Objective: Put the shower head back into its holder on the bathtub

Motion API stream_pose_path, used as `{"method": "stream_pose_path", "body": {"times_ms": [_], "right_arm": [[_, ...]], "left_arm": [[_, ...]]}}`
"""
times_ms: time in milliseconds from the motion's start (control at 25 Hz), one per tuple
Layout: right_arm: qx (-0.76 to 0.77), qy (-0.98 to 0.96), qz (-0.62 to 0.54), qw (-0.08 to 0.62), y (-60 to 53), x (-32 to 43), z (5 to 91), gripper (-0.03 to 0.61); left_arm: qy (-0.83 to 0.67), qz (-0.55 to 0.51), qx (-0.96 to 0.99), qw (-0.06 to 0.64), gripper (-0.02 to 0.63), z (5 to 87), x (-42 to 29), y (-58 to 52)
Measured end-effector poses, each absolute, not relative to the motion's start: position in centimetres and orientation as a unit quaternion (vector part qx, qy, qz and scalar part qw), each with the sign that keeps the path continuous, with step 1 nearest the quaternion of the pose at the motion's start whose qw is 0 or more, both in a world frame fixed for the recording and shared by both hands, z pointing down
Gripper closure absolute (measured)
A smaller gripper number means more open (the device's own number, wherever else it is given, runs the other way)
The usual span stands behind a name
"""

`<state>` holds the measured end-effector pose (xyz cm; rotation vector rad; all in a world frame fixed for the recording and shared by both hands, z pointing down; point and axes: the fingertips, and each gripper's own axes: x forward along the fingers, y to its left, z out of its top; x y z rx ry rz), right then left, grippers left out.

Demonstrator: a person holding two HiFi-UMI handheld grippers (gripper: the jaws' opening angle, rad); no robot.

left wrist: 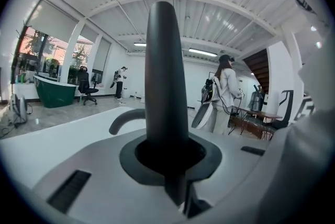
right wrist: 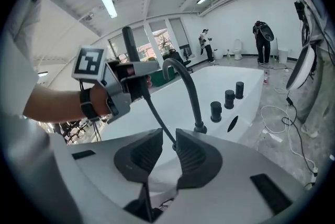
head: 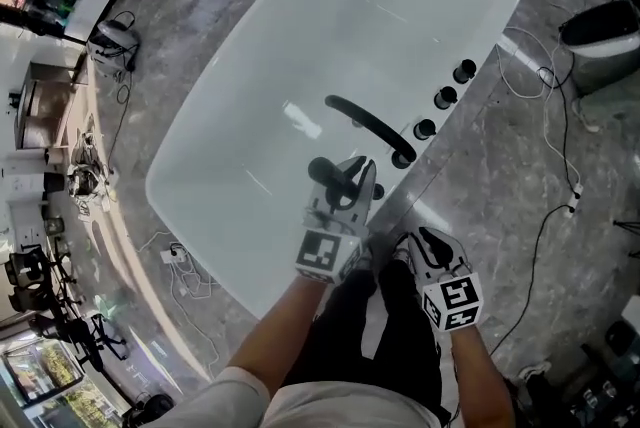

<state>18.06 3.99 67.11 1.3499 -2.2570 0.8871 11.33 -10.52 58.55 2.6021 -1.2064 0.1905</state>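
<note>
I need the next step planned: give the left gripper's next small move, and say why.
Probably lower the left gripper so the shower head slides down toward where its hose meets the bathtub rim beside the faucet. Its jaws are shut on the head, which hangs above the rim, unseated.

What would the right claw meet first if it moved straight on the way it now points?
Most likely the black shower hose, just ahead of the right claw; the white bathtub lies behind. Depth is unclear.
</note>
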Motion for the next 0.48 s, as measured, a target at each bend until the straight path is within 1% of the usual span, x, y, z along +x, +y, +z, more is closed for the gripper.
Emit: {"method": "stream_pose_path", "body": {"times_ms": [200, 320, 480], "right_arm": [[0.490, -0.795, 0.315, 0.169, 4.5, 17.9, 70.9, 0.495], [0.495, -0.794, 0.309, 0.170, 4.6, 18.7, 72.2, 0.495], [0.499, -0.790, 0.306, 0.180, 4.5, 20.5, 74.6, 0.495]], "left_arm": [[-0.406, 0.081, 0.901, 0.131, 0.574, 65.5, 12.8, -9.6], [-0.393, 0.098, 0.907, 0.115, 0.574, 68.8, 14.0, -8.9], [-0.410, 0.082, 0.903, 0.100, 0.574, 71.7, 14.9, -9.1]]}}
